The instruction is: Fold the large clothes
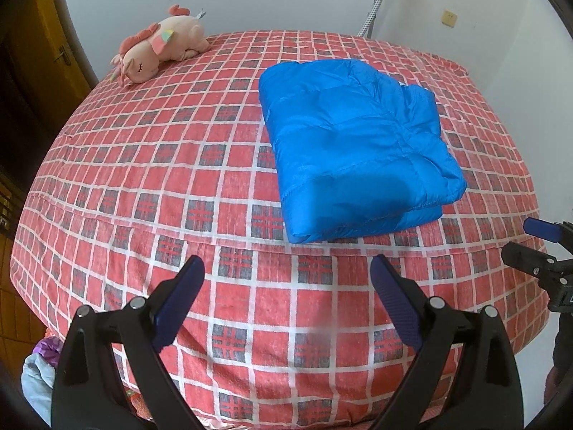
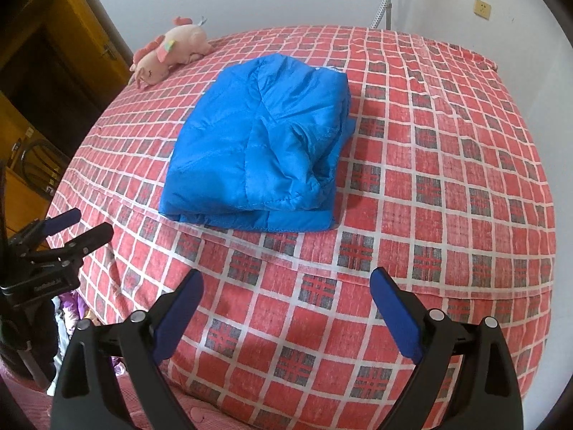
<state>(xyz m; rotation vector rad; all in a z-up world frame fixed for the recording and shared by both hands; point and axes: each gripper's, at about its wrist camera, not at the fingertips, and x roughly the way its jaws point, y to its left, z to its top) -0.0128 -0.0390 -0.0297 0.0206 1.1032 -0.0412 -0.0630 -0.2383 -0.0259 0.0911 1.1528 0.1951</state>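
Observation:
A blue puffer jacket (image 1: 354, 143) lies folded into a compact rectangle on the red checked bed (image 1: 161, 186). It also shows in the right wrist view (image 2: 258, 147), left of centre. My left gripper (image 1: 286, 272) is open and empty, held back over the bed's near edge, short of the jacket. My right gripper (image 2: 286, 279) is open and empty, also back from the jacket. The right gripper shows at the right edge of the left wrist view (image 1: 530, 240), and the left gripper shows at the left edge of the right wrist view (image 2: 89, 225).
A pink plush unicorn (image 1: 161, 48) lies at the bed's far left corner; it also shows in the right wrist view (image 2: 168, 52). A white wall with a socket (image 2: 482, 8) stands behind. A wooden door (image 1: 46, 53) is at left. Loose clothes (image 1: 39, 376) lie below the bed's left edge.

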